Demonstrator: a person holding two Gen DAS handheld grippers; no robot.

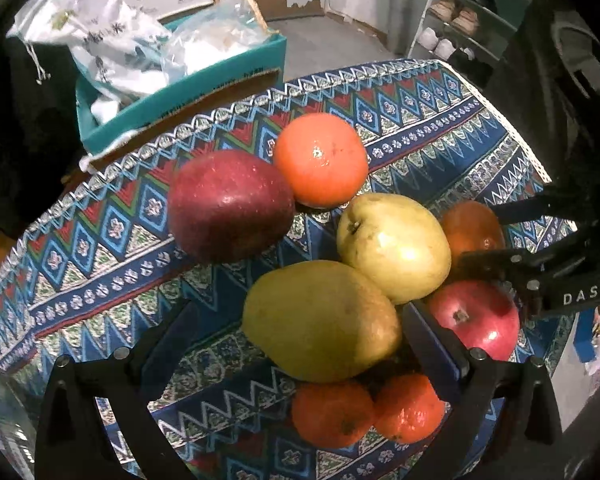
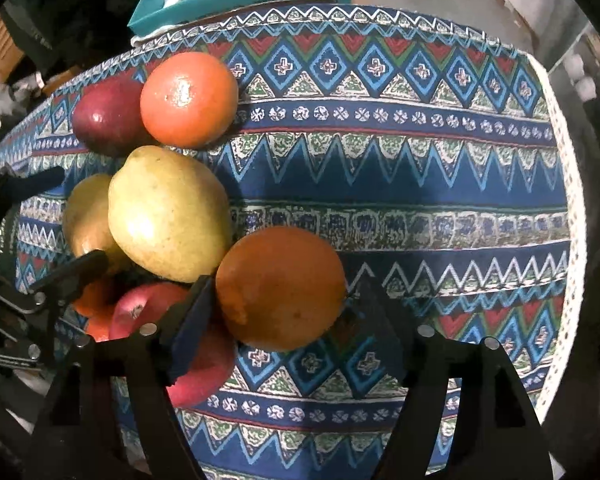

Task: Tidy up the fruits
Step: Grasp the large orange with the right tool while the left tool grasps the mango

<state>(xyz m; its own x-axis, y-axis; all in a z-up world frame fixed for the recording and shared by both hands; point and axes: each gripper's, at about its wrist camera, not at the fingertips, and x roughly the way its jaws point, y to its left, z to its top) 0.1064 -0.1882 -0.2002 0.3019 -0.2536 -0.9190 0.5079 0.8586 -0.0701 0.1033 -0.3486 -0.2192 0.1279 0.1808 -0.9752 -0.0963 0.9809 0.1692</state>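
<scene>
Several fruits lie bunched on the patterned tablecloth [image 2: 420, 184]. My right gripper [image 2: 284, 284] is shut on an orange [image 2: 280, 320], a pad against each side. In the left wrist view it [image 1: 480, 236] comes in from the right onto that orange [image 1: 466, 226]. My left gripper [image 1: 300, 312] stands open around a yellow pear [image 1: 320, 344], with a gap at its left finger. A second pear [image 1: 392, 248], a dark red apple [image 1: 228, 204], a big orange [image 1: 320, 160], a red apple [image 1: 476, 320] and two mandarins [image 1: 332, 412] lie close by.
A teal box [image 1: 204, 84] stuffed with plastic bags stands beyond the table's far edge. A shelf with shoes [image 1: 460, 20] is at the back right. The cloth to the right of the fruits [image 2: 460, 280] is bare up to the table's white-trimmed edge.
</scene>
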